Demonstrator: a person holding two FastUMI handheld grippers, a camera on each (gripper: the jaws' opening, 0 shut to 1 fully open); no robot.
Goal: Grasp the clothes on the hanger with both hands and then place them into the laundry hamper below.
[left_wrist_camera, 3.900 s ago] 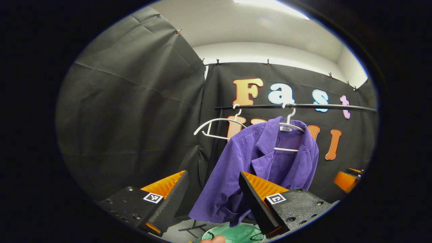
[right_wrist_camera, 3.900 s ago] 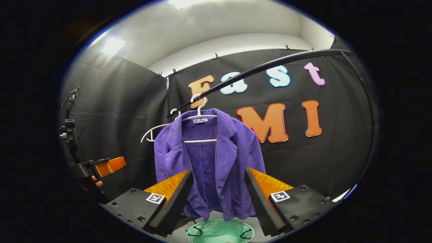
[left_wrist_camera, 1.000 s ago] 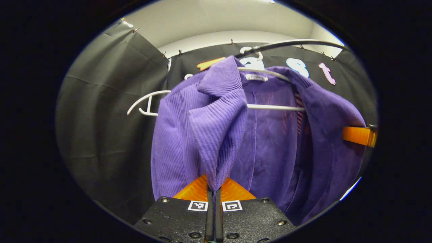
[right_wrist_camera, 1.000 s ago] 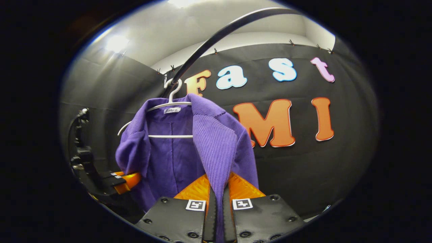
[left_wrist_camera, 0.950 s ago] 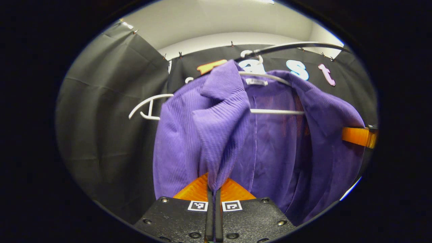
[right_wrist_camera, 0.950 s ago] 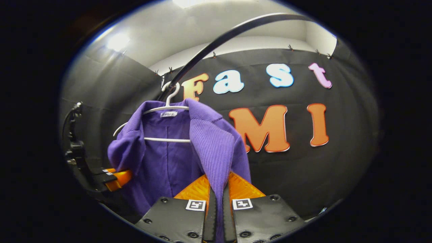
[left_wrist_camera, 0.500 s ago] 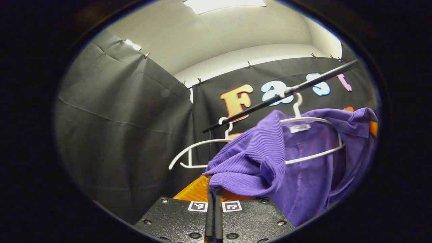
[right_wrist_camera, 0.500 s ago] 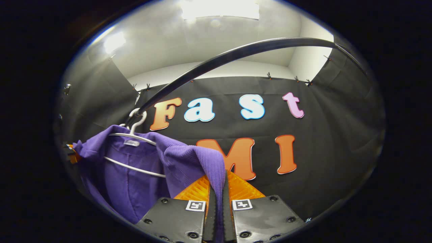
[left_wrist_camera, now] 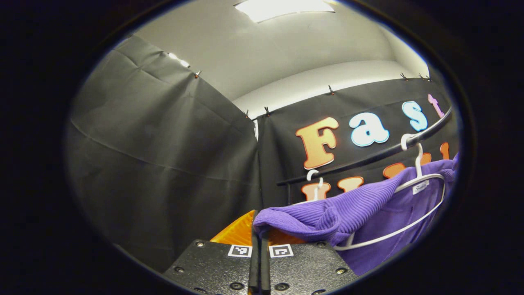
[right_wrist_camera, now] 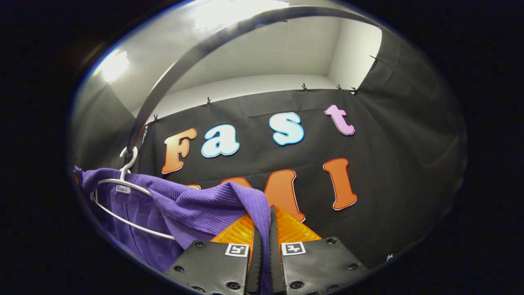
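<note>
The purple jacket point(left_wrist_camera: 368, 213) hangs spread wide between the two grippers, part-way off its white hanger point(right_wrist_camera: 123, 196) on the rail point(left_wrist_camera: 368, 157). The left gripper point(left_wrist_camera: 258, 246) has its jaws closed on one front edge, the right gripper point(right_wrist_camera: 262, 241) on the other. The step in hand is stripping the jacket free; next, I judge, both must draw it clear and lower it to the hamper. The collar label point(right_wrist_camera: 122, 189) bears writing too small to read.

Black rail point(left_wrist_camera: 368, 157) carries two white hangers: bare hanger point(left_wrist_camera: 314, 180), and jacket hanger point(left_wrist_camera: 417, 164) with purple jacket point(left_wrist_camera: 368, 205) draped on it.
</note>
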